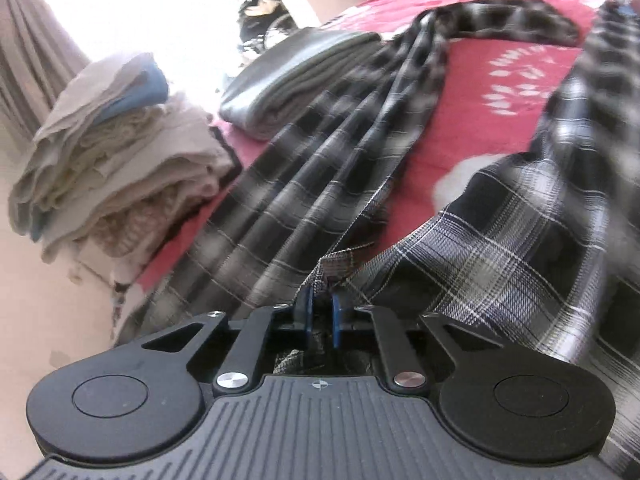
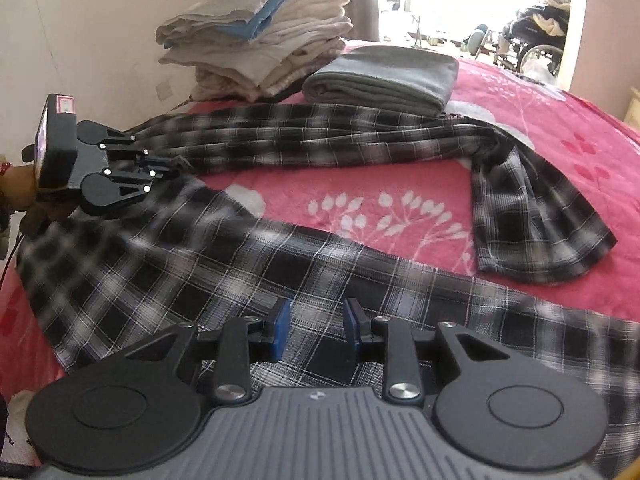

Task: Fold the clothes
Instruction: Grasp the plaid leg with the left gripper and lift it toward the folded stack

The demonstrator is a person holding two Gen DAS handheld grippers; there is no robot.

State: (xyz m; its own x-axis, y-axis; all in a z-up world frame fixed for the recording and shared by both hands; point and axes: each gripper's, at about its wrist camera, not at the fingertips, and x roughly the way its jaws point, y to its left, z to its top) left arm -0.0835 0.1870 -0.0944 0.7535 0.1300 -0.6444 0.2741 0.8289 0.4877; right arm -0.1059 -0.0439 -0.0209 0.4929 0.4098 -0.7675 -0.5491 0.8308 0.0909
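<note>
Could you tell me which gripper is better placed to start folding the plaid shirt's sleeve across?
Probably the left. The left gripper is already pinched on the plaid shirt near the sleeve's base, while the right gripper stands open over the shirt's body, gripping nothing.

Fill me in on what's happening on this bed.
A person with a gripper in each hand is folding a plaid shirt spread on the red blanket. The left gripper is shut on a bit of the shirt's edge near one sleeve, which lies stretched out across the bed. The right gripper hovers open over the shirt's body, gripping nothing. Behind them sit a stack of folded linens and a folded grey towel.
</note>
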